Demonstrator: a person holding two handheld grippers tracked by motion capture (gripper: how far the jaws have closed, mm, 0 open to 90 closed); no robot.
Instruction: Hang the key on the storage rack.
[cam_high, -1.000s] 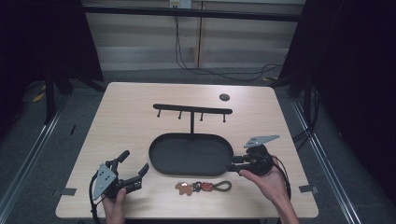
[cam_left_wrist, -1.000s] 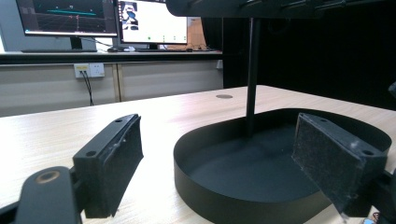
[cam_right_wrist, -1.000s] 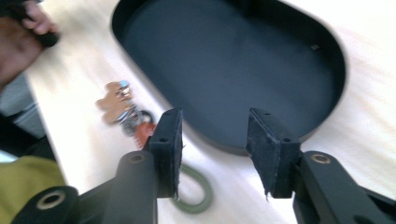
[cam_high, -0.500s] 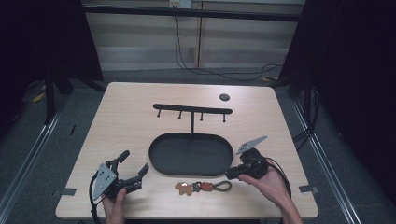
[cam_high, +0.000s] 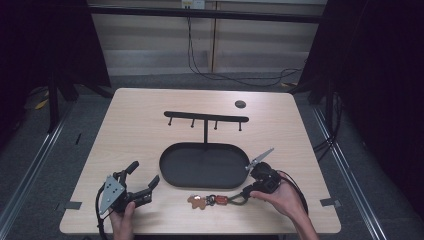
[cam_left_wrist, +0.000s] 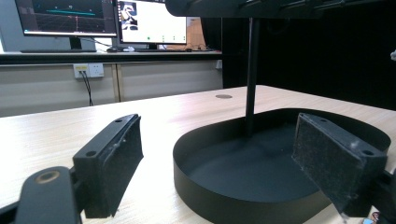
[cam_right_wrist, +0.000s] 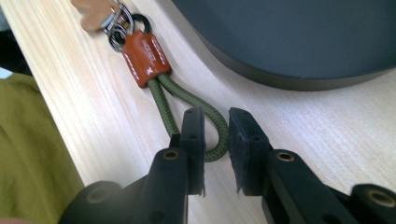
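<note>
The right gripper has just been closing; its jaws stand narrow around the far end of the green cord loop, one strand between the pads, a small gap showing at the right pad. The left gripper rests wide open, holding nothing, just left of the tray. One keychain lies on the table just before the tray's front rim. One tray, one four-peg rack, one small dark disc.
</note>
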